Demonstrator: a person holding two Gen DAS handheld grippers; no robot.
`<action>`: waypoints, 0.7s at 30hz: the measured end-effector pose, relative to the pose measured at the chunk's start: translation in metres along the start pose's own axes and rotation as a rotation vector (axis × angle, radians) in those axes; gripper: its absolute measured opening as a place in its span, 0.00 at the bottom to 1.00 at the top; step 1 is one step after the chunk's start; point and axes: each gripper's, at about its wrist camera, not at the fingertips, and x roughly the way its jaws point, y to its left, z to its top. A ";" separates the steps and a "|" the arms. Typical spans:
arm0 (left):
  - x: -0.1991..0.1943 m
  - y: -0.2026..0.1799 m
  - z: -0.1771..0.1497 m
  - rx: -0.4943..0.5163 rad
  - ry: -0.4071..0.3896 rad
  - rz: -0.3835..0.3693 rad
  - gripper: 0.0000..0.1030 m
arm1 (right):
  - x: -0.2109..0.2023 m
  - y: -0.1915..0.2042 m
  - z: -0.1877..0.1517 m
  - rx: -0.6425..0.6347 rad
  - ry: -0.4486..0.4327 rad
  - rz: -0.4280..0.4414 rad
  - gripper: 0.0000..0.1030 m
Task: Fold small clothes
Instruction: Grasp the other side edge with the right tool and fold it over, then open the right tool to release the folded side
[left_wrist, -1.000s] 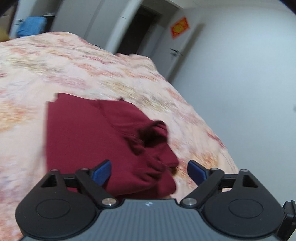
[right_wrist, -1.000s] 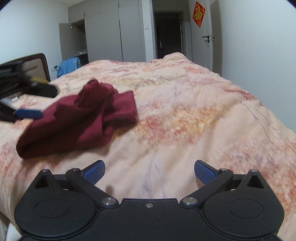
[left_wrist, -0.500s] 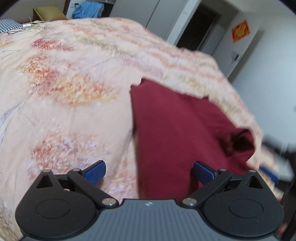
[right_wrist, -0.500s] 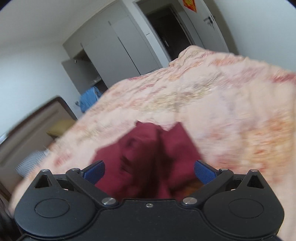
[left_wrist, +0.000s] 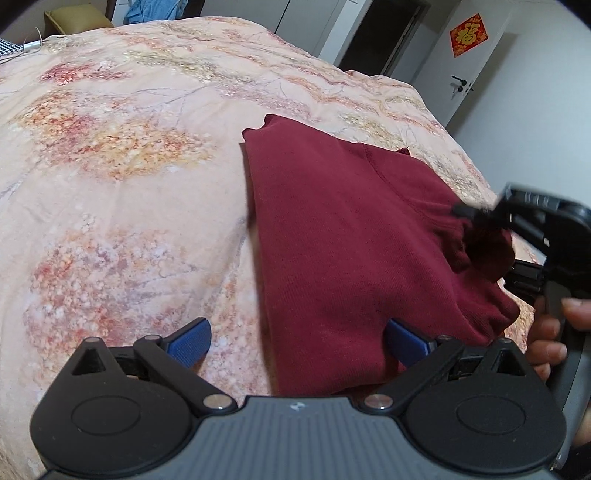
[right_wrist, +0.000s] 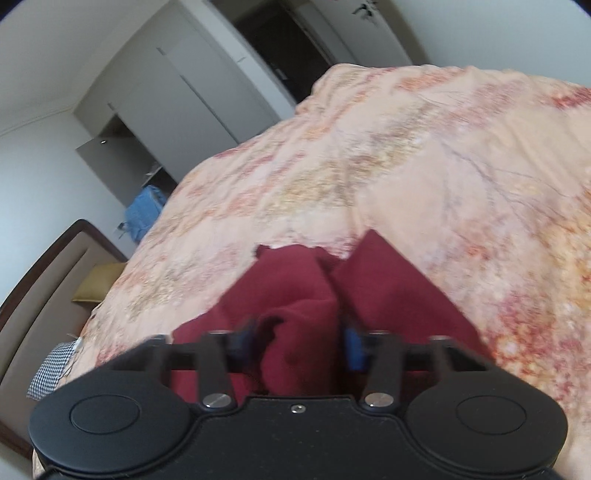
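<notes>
A dark red garment (left_wrist: 351, 240) lies partly folded on the flowered bedspread (left_wrist: 129, 184). My left gripper (left_wrist: 295, 332) hovers open over its near left edge, one blue pad above the cloth and the other above the bedspread. At the garment's right side, my right gripper (left_wrist: 476, 221), held by a hand (left_wrist: 546, 343), bites into a bunched sleeve. In the right wrist view the right gripper (right_wrist: 297, 343) is closing, its blue pads pressing a fold of the red garment (right_wrist: 388, 295) between them.
The bedspread (right_wrist: 443, 166) runs far beyond the garment on all sides. A brown headboard (right_wrist: 48, 280), an olive cushion (right_wrist: 96, 284) and a checkered cloth (right_wrist: 51, 369) lie at the bed's head. Grey wardrobes (right_wrist: 177, 99), a blue cloth (right_wrist: 144, 214) and a dark doorway (left_wrist: 384, 33) stand behind.
The right gripper swung over to the garment, rolled, and its jaws came together on a bunch of red cloth. The left gripper dropped lower and turned toward the garment's left edge.
</notes>
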 end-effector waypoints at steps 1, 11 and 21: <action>-0.002 -0.001 0.001 -0.003 -0.003 0.000 0.98 | -0.003 -0.005 0.000 -0.002 -0.006 0.029 0.15; -0.001 -0.009 0.005 -0.027 0.028 -0.051 0.97 | -0.033 -0.048 0.000 -0.115 -0.010 0.047 0.13; 0.002 -0.009 0.000 -0.009 0.050 -0.029 0.98 | -0.034 -0.057 -0.014 -0.142 -0.004 -0.019 0.32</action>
